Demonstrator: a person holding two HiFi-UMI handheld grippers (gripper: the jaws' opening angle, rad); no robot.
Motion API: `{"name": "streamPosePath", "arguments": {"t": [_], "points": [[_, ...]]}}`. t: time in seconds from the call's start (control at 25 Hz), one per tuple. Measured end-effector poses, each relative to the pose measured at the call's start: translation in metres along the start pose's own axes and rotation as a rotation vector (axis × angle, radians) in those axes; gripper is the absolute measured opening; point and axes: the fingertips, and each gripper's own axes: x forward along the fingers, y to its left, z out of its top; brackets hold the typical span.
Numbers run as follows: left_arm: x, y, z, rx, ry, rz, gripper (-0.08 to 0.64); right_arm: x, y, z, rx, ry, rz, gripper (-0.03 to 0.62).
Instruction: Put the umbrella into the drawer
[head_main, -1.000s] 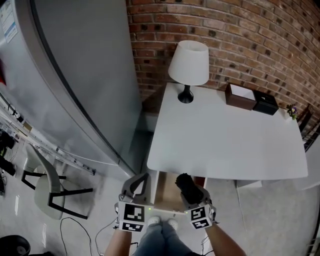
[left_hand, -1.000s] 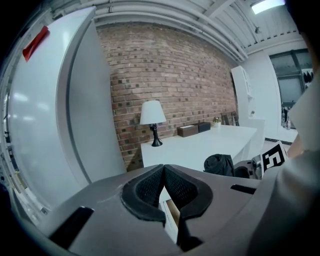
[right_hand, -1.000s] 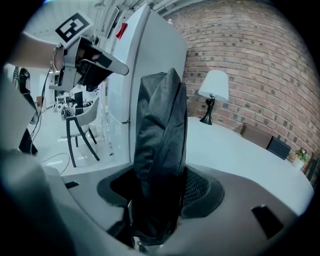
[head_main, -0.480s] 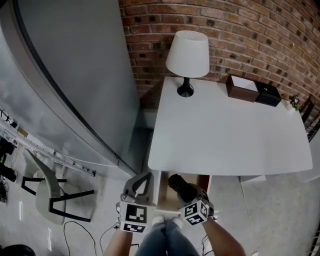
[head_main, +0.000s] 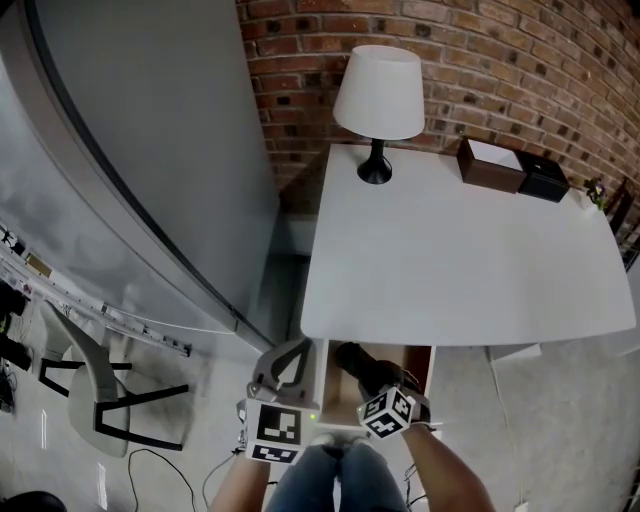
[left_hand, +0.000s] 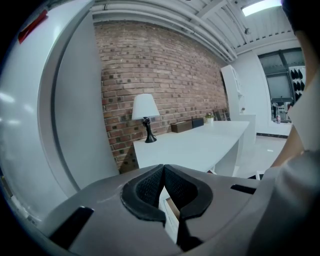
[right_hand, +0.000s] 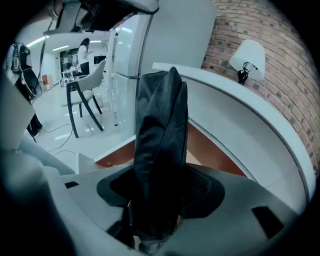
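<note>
My right claw (head_main: 378, 383) is clamped on the folded black umbrella (head_main: 356, 361), which pokes out over the open drawer (head_main: 421, 362) at bottom centre. The white table's (head_main: 460, 260) near edge overhangs the drawer's far part. My left claw (head_main: 288, 362) is pinched together on nothing, just left of the drawer. A lamp (head_main: 379, 95) and two boxes (head_main: 510, 168) sit along the table's far edge, well apart from my claws — a grey chair (head_main: 90, 385) stands at lower left.

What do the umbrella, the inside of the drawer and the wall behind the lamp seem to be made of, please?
The umbrella looks like black synthetic fabric, matte, with soft folds. The drawer is smooth reddish-brown inside, probably wood or laminate; no grain shows. The wall is red-brown brick with pale mortar lines, rough and matte.
</note>
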Motion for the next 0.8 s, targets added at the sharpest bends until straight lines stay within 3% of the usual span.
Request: {"name": "streamPosePath", "arguments": {"t": [0.36,0.8], "points": [[0.012,0.003,-0.016,0.02,-0.019,-0.019,0.0,0.046,0.01,-0.023,-0.064,0.131,0.031,0.244],[0.031,0.016,-0.024,0.031,-0.033,-0.023,0.001,0.102,0.001,-0.042,-0.043,0.253,0.016,0.249]]}}
